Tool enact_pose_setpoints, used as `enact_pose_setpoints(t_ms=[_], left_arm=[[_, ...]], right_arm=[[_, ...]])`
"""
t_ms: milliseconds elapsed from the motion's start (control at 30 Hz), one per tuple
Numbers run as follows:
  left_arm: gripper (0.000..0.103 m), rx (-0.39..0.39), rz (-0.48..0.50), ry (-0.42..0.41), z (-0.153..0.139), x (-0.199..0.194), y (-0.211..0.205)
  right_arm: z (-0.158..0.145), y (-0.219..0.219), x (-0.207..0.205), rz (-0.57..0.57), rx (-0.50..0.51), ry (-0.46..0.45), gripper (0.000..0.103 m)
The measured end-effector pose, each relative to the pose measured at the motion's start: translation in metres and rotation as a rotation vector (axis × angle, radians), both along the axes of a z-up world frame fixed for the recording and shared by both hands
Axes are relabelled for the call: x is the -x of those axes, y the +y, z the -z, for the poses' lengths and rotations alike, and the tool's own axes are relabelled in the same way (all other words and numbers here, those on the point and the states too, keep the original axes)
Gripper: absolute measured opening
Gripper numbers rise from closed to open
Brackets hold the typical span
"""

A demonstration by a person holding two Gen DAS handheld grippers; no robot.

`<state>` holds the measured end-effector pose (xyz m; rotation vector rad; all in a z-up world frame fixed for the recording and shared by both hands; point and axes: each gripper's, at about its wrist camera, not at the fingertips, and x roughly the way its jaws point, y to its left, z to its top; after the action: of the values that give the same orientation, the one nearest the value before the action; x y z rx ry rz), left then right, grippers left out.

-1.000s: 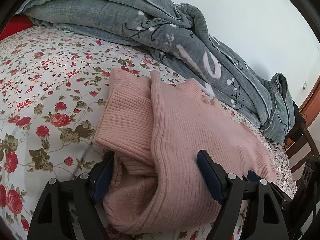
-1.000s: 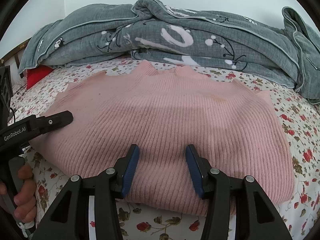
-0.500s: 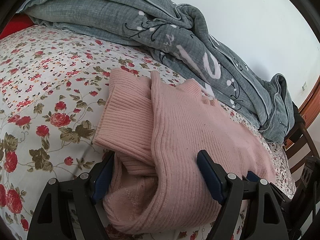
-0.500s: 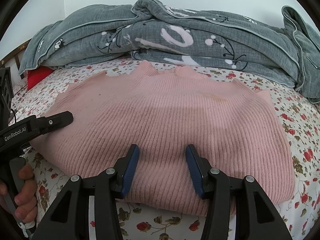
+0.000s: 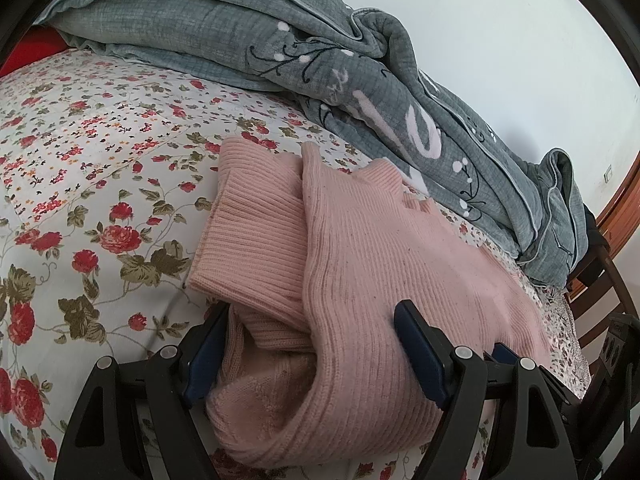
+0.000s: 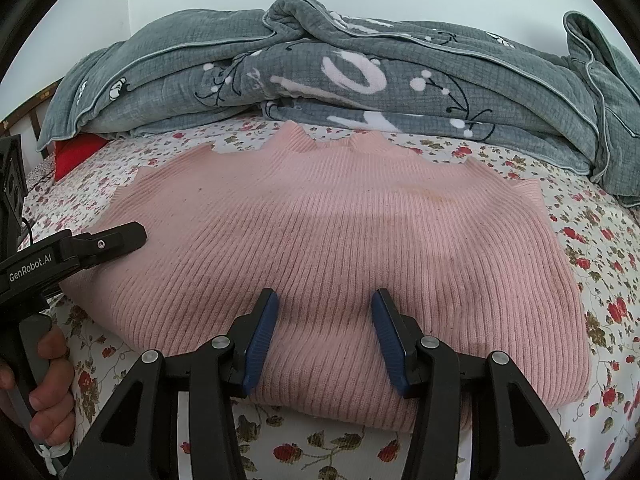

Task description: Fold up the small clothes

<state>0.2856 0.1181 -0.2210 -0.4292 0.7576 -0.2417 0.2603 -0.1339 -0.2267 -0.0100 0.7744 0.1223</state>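
A pink ribbed sweater (image 6: 320,220) lies folded on the flowered bed sheet (image 6: 600,240), with its neck toward the quilt. My right gripper (image 6: 324,320) rests on the sweater's near edge. Its jaws stand partly apart, the knit runs flat between the blue pads, and nothing is pinched. In the left wrist view my left gripper (image 5: 312,344) straddles the sweater's (image 5: 380,260) left end with its jaws wide. A folded sleeve and thick layers fill the gap. The right wrist view shows one left finger (image 6: 120,240) lying on that edge, with a hand (image 6: 48,380) on the handle.
A rumpled grey quilt (image 6: 360,72) is piled along the back of the bed against the white wall. A red cushion (image 6: 76,156) pokes out at the back left. Dark wooden furniture (image 5: 608,280) stands past the bed's right end. Bare sheet (image 5: 100,160) lies left of the sweater.
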Motion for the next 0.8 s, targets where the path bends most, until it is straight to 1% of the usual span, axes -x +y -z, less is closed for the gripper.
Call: enact_pose_setpoints(t_ms=[800], left_arm=[[0.079,0.003,0.000,-0.001,0.0001,0.0002,0.0011]], right_arm=[[-0.0002,0.0002,-0.0001,-0.001,-0.002,0.001,0.049]])
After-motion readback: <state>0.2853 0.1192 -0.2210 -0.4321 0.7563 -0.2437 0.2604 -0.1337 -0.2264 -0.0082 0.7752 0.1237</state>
